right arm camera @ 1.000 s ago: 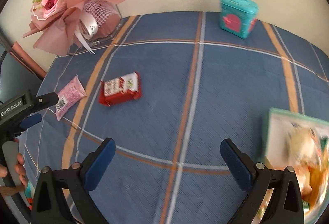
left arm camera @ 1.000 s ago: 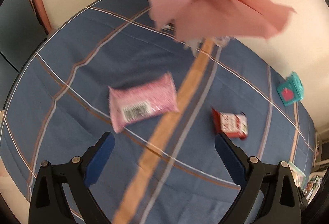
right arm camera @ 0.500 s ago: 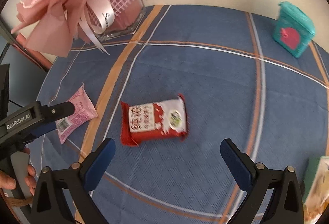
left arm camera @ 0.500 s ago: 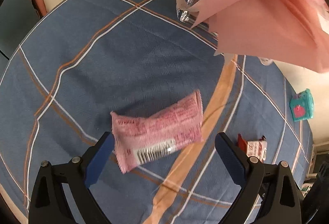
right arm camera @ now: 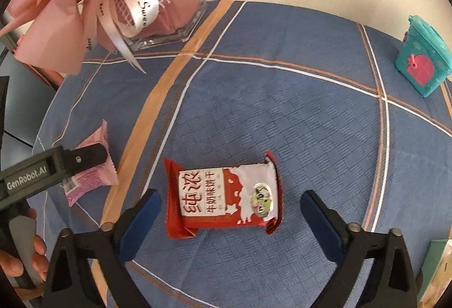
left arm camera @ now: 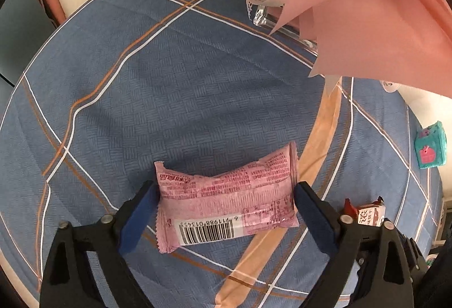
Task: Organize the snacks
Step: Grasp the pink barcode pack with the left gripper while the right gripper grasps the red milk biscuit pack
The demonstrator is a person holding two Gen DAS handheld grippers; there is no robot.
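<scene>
Two grippers, left gripper (left arm camera: 226, 212) around the pink packet (left arm camera: 226, 200) and right gripper (right arm camera: 230, 216) around the red packet (right arm camera: 223, 199), were just closing yet unclenched; you needed centred squeezes.

Both tools have dropped in over their targets. The left tool (left arm camera: 226, 212) now straddles the pink snack packet (left arm camera: 226, 203), which a second ago lay well ahead of it; its jaws have just been closing, blue pads right at the packet's ends. The right tool (right arm camera: 230, 219) has swung across to bracket the red snack packet (right arm camera: 223, 197), jaws also narrowing, gaps either side.
</scene>
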